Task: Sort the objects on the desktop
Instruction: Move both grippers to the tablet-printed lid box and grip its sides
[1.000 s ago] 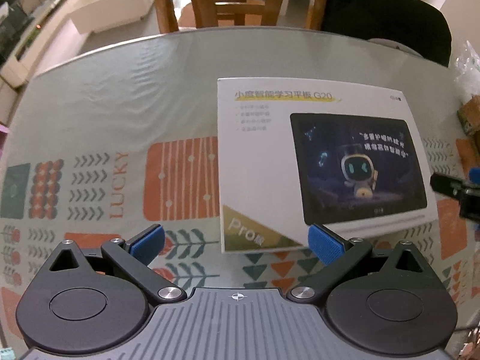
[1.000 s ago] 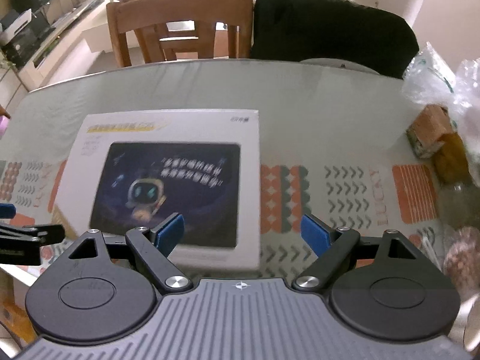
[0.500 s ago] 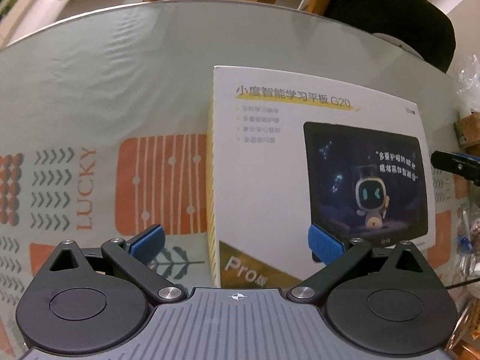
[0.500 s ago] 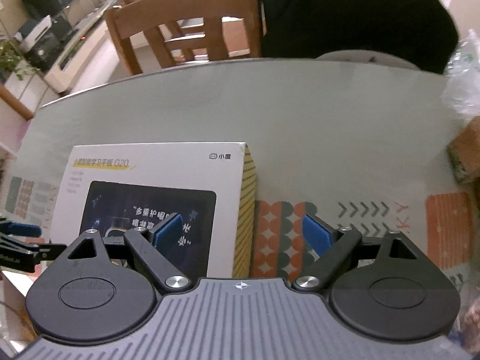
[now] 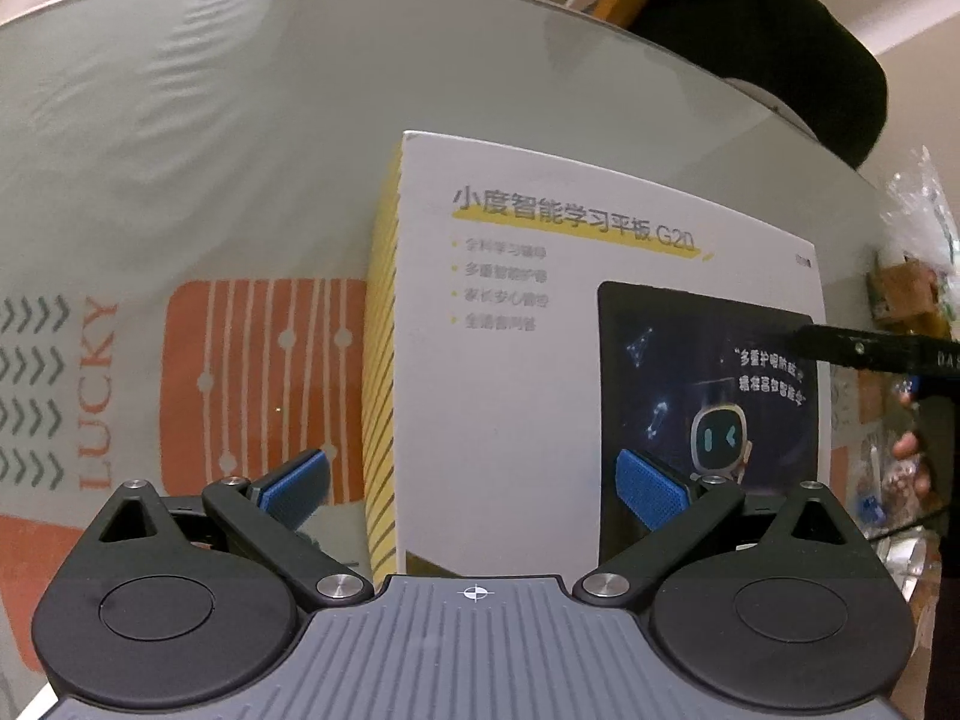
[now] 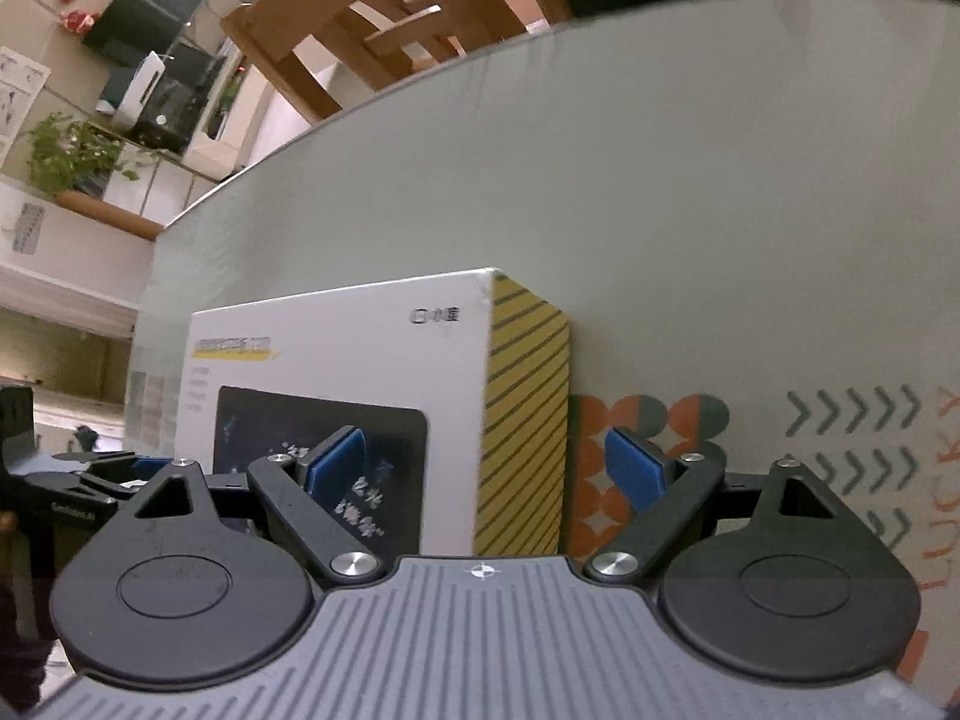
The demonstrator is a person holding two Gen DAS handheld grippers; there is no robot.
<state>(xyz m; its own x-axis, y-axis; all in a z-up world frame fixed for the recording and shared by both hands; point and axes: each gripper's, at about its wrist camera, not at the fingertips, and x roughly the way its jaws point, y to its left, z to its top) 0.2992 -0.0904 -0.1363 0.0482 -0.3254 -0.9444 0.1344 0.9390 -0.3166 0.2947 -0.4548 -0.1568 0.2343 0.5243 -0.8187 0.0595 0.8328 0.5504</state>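
Box now looms nearer both spread grippers.

Soft, dim indoor light, brighter from the room beyond the table's far edge. Fisheye bends that edge into an arc in both views. Print on the box smears ahead of the right gripper's fingers; the left view reads sharper, with black corners.
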